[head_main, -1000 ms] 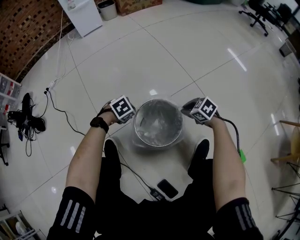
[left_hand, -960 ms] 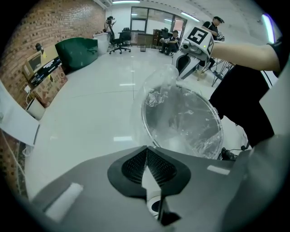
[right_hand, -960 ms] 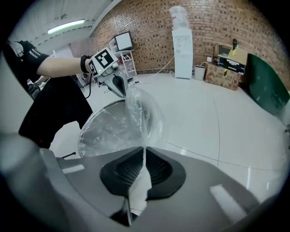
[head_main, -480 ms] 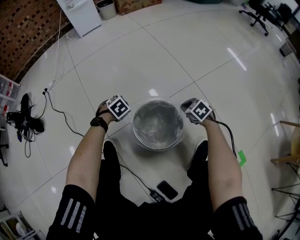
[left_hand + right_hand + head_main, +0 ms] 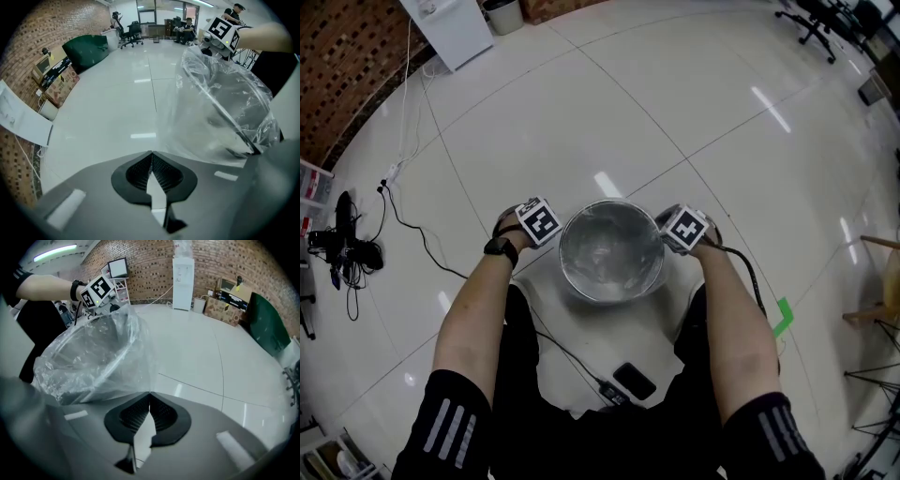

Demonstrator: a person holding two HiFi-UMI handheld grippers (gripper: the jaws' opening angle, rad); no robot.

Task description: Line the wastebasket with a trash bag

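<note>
Glossy white tiled floor (image 5: 675, 112), with the wastebasket (image 5: 612, 202) just in front of the person's feet and a clear trash bag (image 5: 220, 93) draped over it.
The left gripper (image 5: 151, 154) and right gripper (image 5: 150, 393) are at opposite sides of the rim, both with jaws pressed together. The film comes near their tips; whether it is pinched, I cannot tell.

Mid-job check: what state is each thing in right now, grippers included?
wastebasket: upright on the floor, top open, bag inside.
trash bag: clear, opened out, edge draped outward over the rim.
left gripper: shut on the trash bag's edge, beside the basket.
right gripper: shut on the trash bag's edge, on the opposite side.
</note>
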